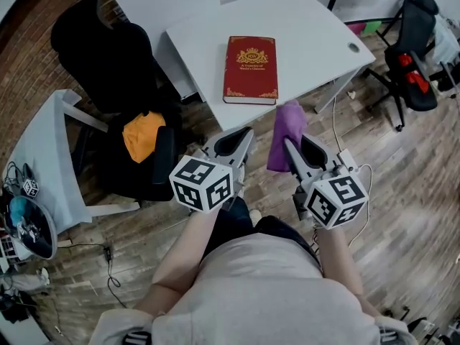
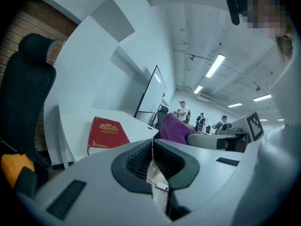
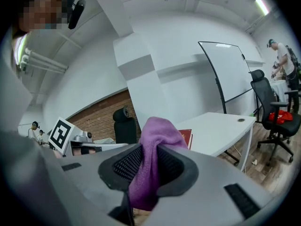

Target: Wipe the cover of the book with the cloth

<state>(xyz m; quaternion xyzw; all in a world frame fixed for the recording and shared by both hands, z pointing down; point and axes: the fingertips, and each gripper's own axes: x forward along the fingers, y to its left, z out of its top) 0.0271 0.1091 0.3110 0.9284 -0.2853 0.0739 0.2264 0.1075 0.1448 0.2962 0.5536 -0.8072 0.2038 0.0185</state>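
One red hardcover book with gold ornament point(image 1: 250, 69), closed and flat, cover up, on one white table point(image 1: 316, 27), close to the near edge; long axis running away from the person, head of the gold title at the far end, foot toward the grippers.

One purple cloth point(image 1: 287, 121), pinched between the jaws of the right gripper point(image 1: 290, 146), bunched above the tips and hanging below them; held before the table's near edge, apart from the book.

Two grippers, side by side in front of the person; left gripper point(image 1: 244, 134) with jaws pressed together on nothing, pointing toward the book.

Two black office chairs: one point(image 1: 108, 56) left of the table with an orange bundle point(image 1: 140, 136) on its seat; the other point(image 1: 413, 56) at the far right.
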